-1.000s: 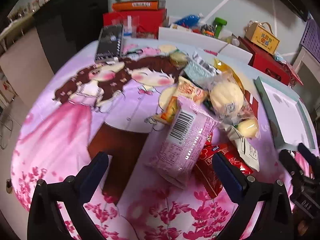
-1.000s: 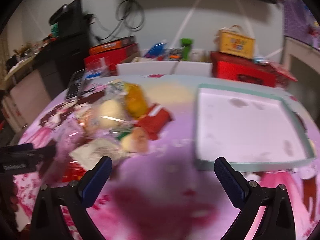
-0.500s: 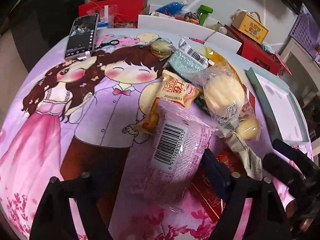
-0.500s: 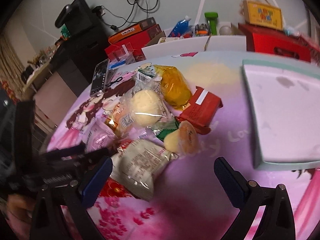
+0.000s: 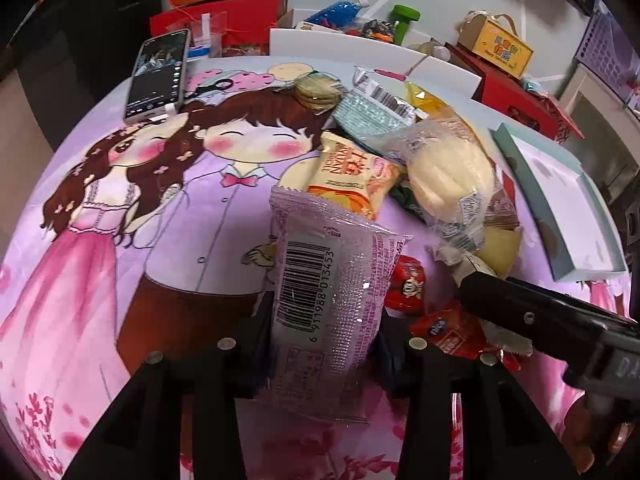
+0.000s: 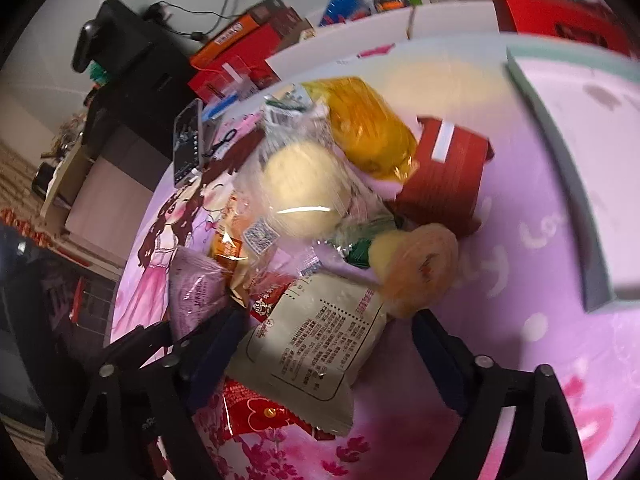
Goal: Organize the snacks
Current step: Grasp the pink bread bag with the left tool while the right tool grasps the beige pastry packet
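A lilac snack packet (image 5: 328, 280) with a barcode lies at the near edge of the snack pile on the cartoon tablecloth. My left gripper (image 5: 322, 340) straddles it; its jaws are closing and both pads touch the packet's sides. In the right wrist view a beige packet (image 6: 316, 340) with printed text lies between the fingers of my right gripper (image 6: 326, 352). Those jaws are closing too, and the right pad still stands off the packet. One of the right gripper's fingers (image 5: 520, 312) reaches in from the right over a red packet (image 5: 448, 328).
The pile also holds a clear-wrapped bun (image 6: 304, 192), a yellow bag (image 6: 368, 128), a red box (image 6: 444, 172) and an orange packet (image 5: 352, 176). A teal-rimmed tray (image 5: 528, 200) lies to the right. A phone (image 5: 158, 76) and scissors (image 5: 216, 86) lie at the far left.
The left jaws have closed in from wide open onto the lilac packet. The right gripper has swung left and down over the pile, and its jaws have narrowed around the beige packet.
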The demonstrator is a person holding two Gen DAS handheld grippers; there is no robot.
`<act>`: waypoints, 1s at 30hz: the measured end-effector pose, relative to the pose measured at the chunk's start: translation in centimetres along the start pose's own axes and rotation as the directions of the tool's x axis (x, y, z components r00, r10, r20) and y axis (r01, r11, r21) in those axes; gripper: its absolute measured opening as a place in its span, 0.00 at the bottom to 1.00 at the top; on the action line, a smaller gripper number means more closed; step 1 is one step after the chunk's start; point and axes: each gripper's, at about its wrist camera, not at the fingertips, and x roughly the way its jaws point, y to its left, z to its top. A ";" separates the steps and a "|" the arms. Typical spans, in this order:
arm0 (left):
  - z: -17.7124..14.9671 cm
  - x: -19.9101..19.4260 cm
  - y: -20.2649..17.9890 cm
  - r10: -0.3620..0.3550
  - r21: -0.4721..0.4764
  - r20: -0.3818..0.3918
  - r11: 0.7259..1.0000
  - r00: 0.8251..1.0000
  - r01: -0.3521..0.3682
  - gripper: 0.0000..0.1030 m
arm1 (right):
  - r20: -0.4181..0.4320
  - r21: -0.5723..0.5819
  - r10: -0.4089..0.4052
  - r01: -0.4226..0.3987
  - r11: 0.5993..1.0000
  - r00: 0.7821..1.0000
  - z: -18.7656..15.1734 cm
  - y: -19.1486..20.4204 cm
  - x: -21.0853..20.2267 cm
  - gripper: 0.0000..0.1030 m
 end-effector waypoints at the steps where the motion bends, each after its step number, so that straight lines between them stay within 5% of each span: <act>1: 0.0 0.0 0.1 0.005 -0.004 0.000 1.000 1.000 -0.005 0.43 | -0.001 0.007 -0.001 0.001 1.000 1.000 0.0 -0.2 0.1 0.83; 16: -0.4 0.3 0.3 0.053 0.004 0.029 0.999 0.998 -0.053 0.43 | 0.012 0.061 -0.008 0.007 0.998 1.000 -0.3 -1.1 -0.6 0.66; 18: -0.5 0.4 0.2 0.057 0.012 0.032 0.998 0.998 -0.058 0.43 | 0.008 0.059 -0.008 0.007 0.998 1.000 -0.3 -1.0 -0.6 0.58; 30: -0.7 0.4 0.2 0.042 0.029 0.061 0.999 0.997 -0.044 0.43 | -0.008 0.069 -0.055 0.056 0.996 0.998 -0.4 -0.8 -0.7 0.54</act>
